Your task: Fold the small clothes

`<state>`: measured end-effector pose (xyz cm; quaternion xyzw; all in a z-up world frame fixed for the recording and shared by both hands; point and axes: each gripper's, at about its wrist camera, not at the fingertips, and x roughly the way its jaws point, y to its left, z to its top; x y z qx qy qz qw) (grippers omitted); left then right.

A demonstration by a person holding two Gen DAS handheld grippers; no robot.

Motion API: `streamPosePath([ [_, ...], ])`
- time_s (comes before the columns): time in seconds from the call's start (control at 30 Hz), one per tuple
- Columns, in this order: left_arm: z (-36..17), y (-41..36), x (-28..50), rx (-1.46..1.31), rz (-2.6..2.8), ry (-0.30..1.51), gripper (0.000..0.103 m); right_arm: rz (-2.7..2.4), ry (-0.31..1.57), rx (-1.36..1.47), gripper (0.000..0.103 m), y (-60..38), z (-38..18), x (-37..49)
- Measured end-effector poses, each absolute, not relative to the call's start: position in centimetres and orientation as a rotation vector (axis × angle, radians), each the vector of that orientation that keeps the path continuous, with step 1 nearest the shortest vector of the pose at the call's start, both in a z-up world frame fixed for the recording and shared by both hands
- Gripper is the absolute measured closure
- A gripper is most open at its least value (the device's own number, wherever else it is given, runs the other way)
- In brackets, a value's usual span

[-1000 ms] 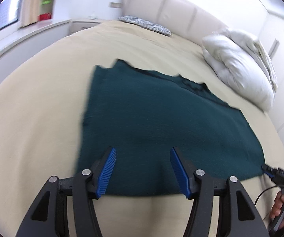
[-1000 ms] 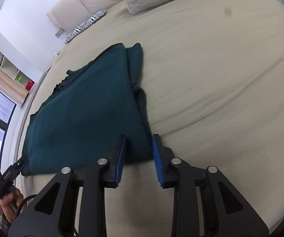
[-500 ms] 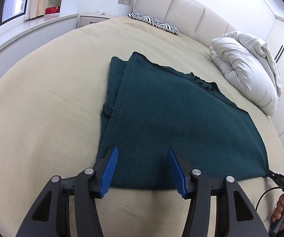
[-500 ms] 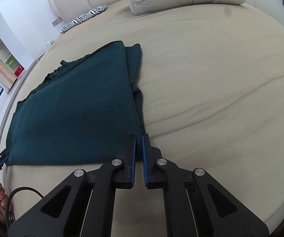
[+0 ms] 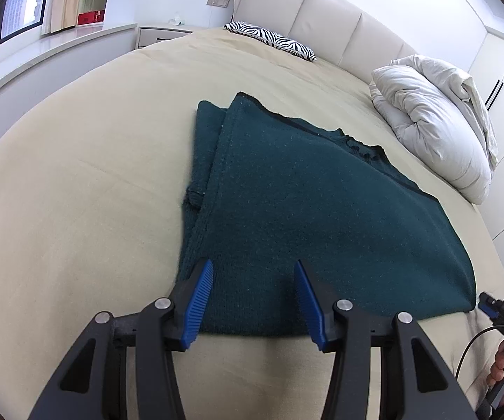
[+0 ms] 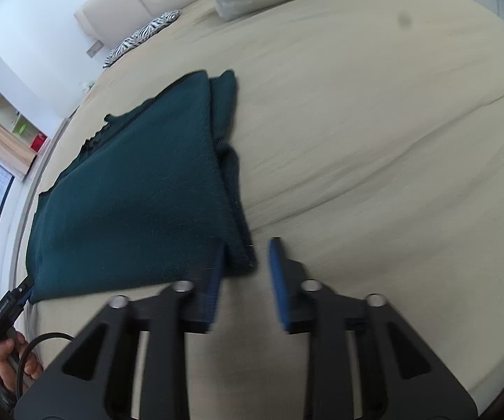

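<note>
Sweater (image 5: pixel 322 217) lies flat on the bed (image 5: pixel 77 175), centre of the left wrist frame, already folded over: a narrower layer sticks out along its left edge, and the neckline runs along the far edge. Probably laid this way so the near hem faces both grippers for the next fold.

Left gripper (image 5: pixel 253 297), lower centre of the frame: jaws apart and have just been closing a little. The near hem lies between the blue pads (image 5: pixel 199 301), but no pinch visible. Reads as lining up on the hem.

Right gripper (image 6: pixel 246 276), lower centre of the right wrist frame (blurred): jaws apart and just opened. The sweater's near right corner (image 6: pixel 241 259) sits just off its left pad, not held. Judgement: corner released or regrip in progress.

Duvet (image 5: pixel 434 126) at upper right, well clear of the sweater.
</note>
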<state>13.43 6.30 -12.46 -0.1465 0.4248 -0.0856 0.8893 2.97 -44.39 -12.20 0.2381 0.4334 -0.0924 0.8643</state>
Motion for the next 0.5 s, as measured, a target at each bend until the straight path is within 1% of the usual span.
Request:
streamPosePath([
  [0.17, -12.7, 6.2, 13.4, -0.295, -0.177, 0.881, 0.051, -0.089, 0.792, 0.533, 0.067, -42.9, -8.7, 3.8],
  [0.23, -12.9, 6.3, 13.4, -0.298, -0.181, 0.885, 0.051, 0.027, 0.808, 0.523, 0.067, -40.5, -8.4, 5.8],
  [0.33, -13.0, 6.7, 13.4, -0.313, -0.191, 0.892, 0.053, 0.157, 0.831, 0.522, 0.067, -37.6, -9.5, 8.6],
  [0.4, -13.1, 7.0, 13.4, -0.323, -0.196, 0.896, 0.057, 0.184, 0.893, 0.552, 0.067, -36.5, -11.8, 10.9],
  [0.47, -13.1, 7.1, 13.4, -0.330, -0.201, 0.897, 0.058, 0.165, 0.944, 0.590, 0.067, -36.7, -13.9, 12.1],
  [0.5, -13.1, 7.2, 13.4, -0.335, -0.205, 0.896, 0.058, 0.172, 0.932, 0.618, 0.067, -37.2, -14.5, 12.1],
])
